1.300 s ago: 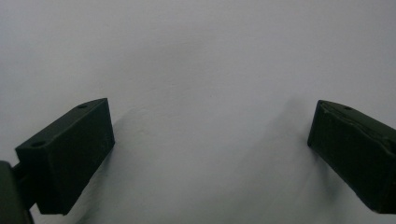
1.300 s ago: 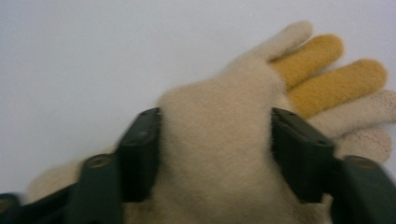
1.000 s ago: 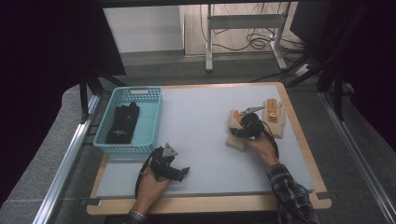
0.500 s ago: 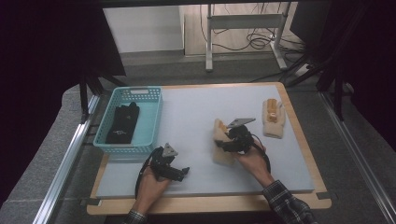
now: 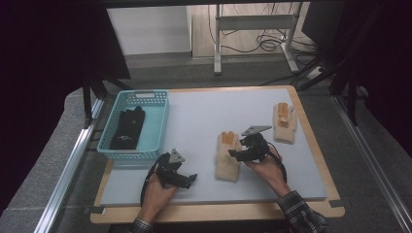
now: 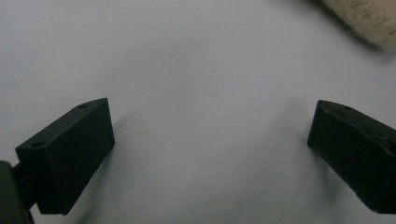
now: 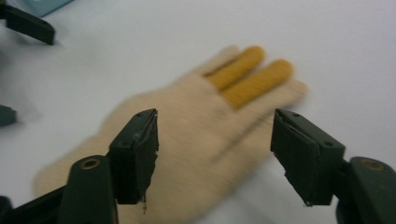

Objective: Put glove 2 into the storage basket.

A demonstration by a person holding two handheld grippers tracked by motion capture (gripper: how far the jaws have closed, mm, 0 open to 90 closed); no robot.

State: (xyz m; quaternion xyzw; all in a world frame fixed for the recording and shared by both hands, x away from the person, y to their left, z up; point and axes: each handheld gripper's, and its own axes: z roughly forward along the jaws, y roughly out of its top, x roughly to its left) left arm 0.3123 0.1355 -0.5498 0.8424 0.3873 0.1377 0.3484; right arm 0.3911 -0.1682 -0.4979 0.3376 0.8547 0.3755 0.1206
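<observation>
A cream glove with orange fingers (image 5: 227, 158) (image 7: 196, 140) lies flat on the white mat (image 5: 204, 114), near its middle. My right gripper (image 5: 235, 154) (image 7: 215, 158) hovers at the glove's right edge. Its jaws have just been opening and now stand apart over the glove without pressing it. A matching second glove (image 5: 284, 122) lies at the right of the mat. My left gripper (image 5: 190, 178) (image 6: 210, 154) rests open over bare mat at the front left, nothing between its jaws. A corner of the cream glove (image 6: 369, 23) shows ahead of it.
A teal basket (image 5: 163, 121) stands at the left of the mat with black gloves (image 5: 127, 128) inside. The wooden table edge (image 5: 218, 213) runs along the front. Bare mat lies between the basket and the gloves.
My right gripper carried the cream glove leftward and nearer, away from the second glove. Its jaws then spread and the glove now lies flat. The left gripper stayed put.
</observation>
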